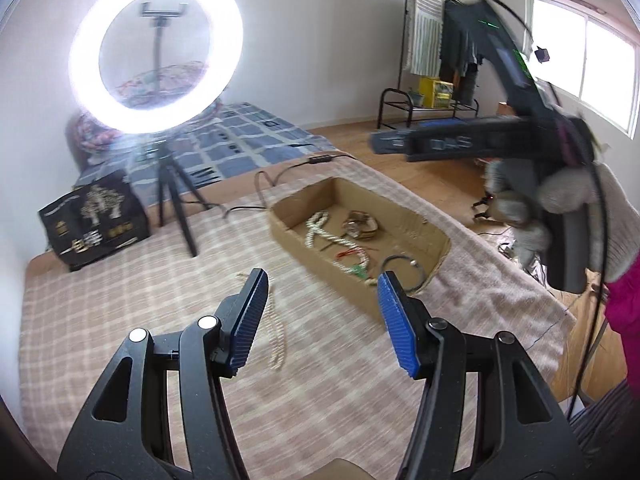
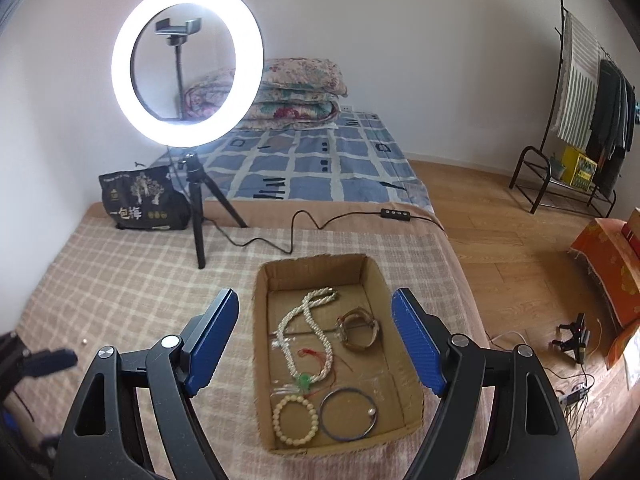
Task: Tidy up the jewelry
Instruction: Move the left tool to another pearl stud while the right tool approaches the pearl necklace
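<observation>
The bench [image 2: 120,280], covered in a pink-and-cream checked cloth, fills the lower half of both views, with a blue patterned bed [image 2: 320,160] beyond it at 12 o'clock. A lit ring light [image 2: 187,62] on a black tripod stands at the bench's far edge, about 11 o'clock from the right claw, and a black printed bag [image 2: 144,200] sits just left of its legs.

The open cardboard box [image 2: 316,266] lies on the bench directly ahead of the right claw [image 2: 316,344], whose blue-padded fingers stand wide apart with nothing between them, hovering above the box. Inside the box, a long white bead necklace [image 2: 316,328] snakes from the far end toward the middle, a brown bracelet [image 2: 358,330] lies at its 3 o'clock, a dark thin bangle [image 2: 348,414] sits at the near right, and a cream bead bracelet [image 2: 295,420] lies just beside it at the near left.

The left claw [image 1: 324,320] is also spread open and empty, above the bare cloth, with the box at its 1 o'clock. A pale bead strand [image 1: 278,332] lies on the cloth outside the box, just ahead of the claw's left finger. In the right wrist view a tiny pale bead [image 2: 84,342] rests alone on the cloth at 9 o'clock.
</observation>
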`<move>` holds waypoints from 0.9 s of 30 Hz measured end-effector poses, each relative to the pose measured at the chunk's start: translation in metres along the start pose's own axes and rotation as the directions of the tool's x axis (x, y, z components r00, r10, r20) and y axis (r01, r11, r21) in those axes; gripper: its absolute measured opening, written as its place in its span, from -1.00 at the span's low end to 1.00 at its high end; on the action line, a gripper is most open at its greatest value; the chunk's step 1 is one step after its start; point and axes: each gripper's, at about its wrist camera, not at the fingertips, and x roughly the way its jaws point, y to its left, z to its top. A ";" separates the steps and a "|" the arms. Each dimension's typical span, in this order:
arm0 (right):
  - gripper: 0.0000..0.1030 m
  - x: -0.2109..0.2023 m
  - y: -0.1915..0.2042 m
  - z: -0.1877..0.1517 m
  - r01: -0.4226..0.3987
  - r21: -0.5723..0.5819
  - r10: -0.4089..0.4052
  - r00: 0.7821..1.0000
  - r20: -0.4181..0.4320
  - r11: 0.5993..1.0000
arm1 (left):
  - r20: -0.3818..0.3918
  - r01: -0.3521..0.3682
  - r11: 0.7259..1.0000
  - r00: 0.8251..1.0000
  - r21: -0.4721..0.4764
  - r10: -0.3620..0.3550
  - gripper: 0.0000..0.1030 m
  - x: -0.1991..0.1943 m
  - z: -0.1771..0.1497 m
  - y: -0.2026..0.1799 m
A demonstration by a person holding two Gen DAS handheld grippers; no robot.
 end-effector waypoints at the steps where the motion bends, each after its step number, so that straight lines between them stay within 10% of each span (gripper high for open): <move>1: 0.53 -0.003 0.004 -0.004 -0.003 0.008 0.003 1.000 -0.006 1.000 | 0.001 -0.007 1.000 1.000 -0.004 0.007 0.14 -0.005 -0.003 0.006; 18: 0.53 0.002 0.092 -0.060 -0.102 0.000 0.102 0.989 -0.106 0.995 | -0.034 -0.128 0.963 0.992 -0.236 0.124 0.14 -0.068 -0.063 0.147; 27: 0.53 0.045 0.116 -0.091 -0.129 -0.019 0.122 0.973 -0.195 0.992 | -0.176 -0.149 0.962 0.978 -0.228 0.110 0.14 -0.046 -0.113 0.168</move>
